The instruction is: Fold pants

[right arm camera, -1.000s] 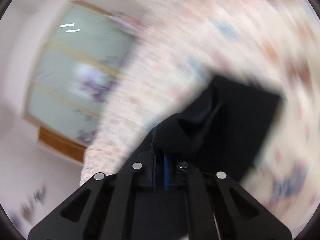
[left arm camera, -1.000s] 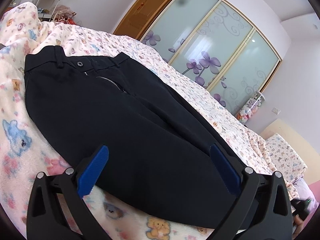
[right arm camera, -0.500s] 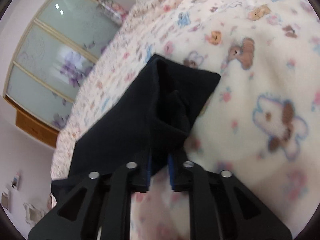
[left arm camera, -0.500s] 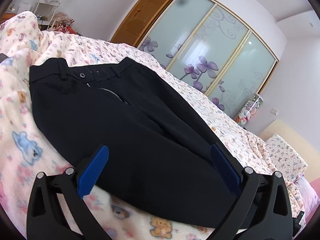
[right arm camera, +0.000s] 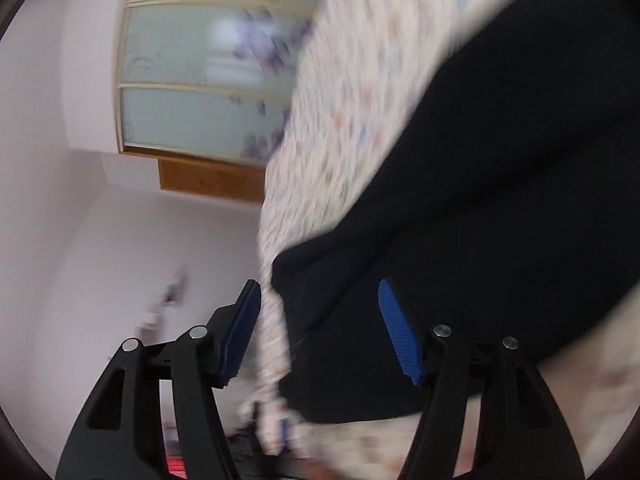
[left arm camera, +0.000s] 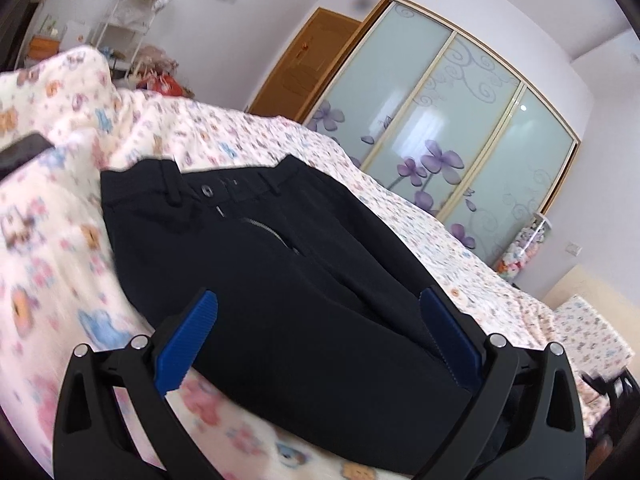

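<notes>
Black woven pants (left arm camera: 280,280) on printed fleece bedspread (left arm camera: 60,248); both my grippers (left arm camera: 316,336) (right arm camera: 320,328) gape empty; I'd pinch hems squarely.

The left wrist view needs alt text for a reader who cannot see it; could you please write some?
Black pants lie flat on a bed covered by a cartoon-print blanket, waistband with button and open zipper at the far end. In the foreground the open left tool hangs over the pants with its blue pads wide apart, holding nothing. Behind stand a glass-door wardrobe with purple flowers and a wooden door.
</notes>
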`<control>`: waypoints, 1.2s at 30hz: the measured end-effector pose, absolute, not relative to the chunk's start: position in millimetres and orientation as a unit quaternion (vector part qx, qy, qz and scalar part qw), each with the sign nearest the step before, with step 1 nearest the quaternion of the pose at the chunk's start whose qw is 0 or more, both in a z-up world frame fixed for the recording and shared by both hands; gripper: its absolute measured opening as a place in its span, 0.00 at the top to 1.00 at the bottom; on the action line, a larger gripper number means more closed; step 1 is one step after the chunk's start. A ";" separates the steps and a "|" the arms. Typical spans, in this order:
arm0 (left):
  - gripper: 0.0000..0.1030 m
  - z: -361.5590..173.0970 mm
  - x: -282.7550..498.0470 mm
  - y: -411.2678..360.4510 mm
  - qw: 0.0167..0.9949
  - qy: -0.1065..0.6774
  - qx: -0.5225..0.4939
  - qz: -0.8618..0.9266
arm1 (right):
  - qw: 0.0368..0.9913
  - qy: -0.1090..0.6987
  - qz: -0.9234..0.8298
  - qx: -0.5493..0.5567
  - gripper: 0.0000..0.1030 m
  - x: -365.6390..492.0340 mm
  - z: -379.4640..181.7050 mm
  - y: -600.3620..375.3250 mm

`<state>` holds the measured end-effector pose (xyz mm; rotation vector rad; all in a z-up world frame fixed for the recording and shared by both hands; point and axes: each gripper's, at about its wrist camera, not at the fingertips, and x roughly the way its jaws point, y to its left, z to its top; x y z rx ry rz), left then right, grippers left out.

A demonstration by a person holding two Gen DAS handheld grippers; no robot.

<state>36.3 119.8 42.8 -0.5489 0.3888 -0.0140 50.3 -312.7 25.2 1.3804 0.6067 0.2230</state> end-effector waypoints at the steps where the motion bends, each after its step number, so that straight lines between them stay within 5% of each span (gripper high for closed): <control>1: 0.02 44.4 37.5 121.8 0.946 0.191 -0.263 -0.006 | 0.698 0.293 0.103 0.646 0.45 71.1 11.5 -299.0; 10: 0.02 43.5 53.7 137.7 0.942 0.230 -0.244 -0.013 | 0.658 0.245 -0.042 0.711 0.51 97.7 -33.5 -305.7; 13: 0.02 47.7 63.7 137.1 0.935 0.251 -0.249 -0.037 | 0.657 0.225 -0.073 0.715 0.93 87.7 -49.7 -313.3; 21: 0.02 86.7 139.0 99.9 0.931 0.321 -0.115 -0.129 | 0.782 0.208 0.035 0.587 0.95 77.0 -41.1 -301.6; 30: 0.02 107.2 303.5 53.5 0.869 0.431 -0.196 -0.144 | 0.821 0.188 0.072 0.534 0.95 88.7 -44.6 -300.1; 34: 0.20 86.3 360.7 34.6 0.846 0.481 -0.201 -0.114 | 0.820 0.192 0.080 0.533 0.95 90.7 -45.7 -302.4; 36: 0.20 66.9 383.1 32.7 0.833 0.504 -0.214 -0.073 | 0.819 0.194 0.083 0.533 0.95 97.0 -46.2 -302.4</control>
